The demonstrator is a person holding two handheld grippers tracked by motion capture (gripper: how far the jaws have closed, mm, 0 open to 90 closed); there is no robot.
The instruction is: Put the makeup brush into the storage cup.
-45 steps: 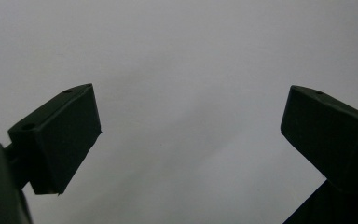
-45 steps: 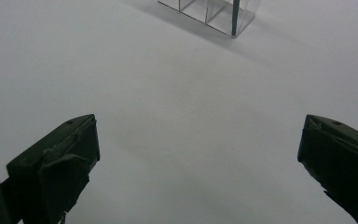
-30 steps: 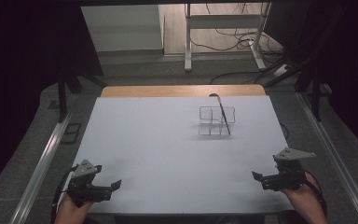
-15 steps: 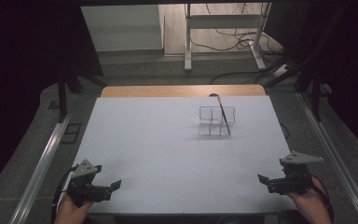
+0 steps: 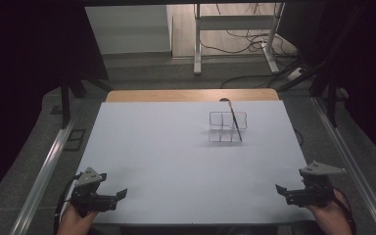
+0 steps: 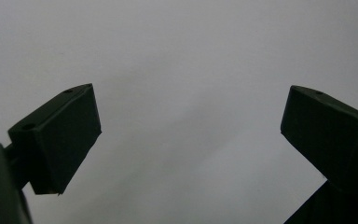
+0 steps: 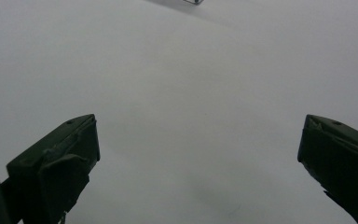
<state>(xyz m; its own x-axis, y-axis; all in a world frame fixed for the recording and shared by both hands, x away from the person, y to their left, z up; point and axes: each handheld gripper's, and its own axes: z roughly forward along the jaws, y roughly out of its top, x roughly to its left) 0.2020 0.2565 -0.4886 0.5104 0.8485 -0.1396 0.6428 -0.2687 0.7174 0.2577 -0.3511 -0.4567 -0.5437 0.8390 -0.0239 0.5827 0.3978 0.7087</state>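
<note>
Resting at the near corners of the white surface [image 5: 176, 161], the left claw [image 5: 120, 194] and right claw [image 5: 280, 190] are both gaping wide, holding nothing. Well apart from them, the clear divided organizer [image 5: 227, 126] is holding a dark brush [image 5: 235, 122]. Judging by this, a reach toward the organizer is coming next.

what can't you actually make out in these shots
- Clear organizer, high view: too small and see-through to count its compartments or tell which one the dark utensil stands in.
- The utensil's kind: too small and dim in the high view.
- Same organizer, right gripper view: cut off by the top edge, a corner remains.
- Left hand-held gripper and right hand-held gripper: the person's forearms are cut off by the high view's bottom edge.
</note>
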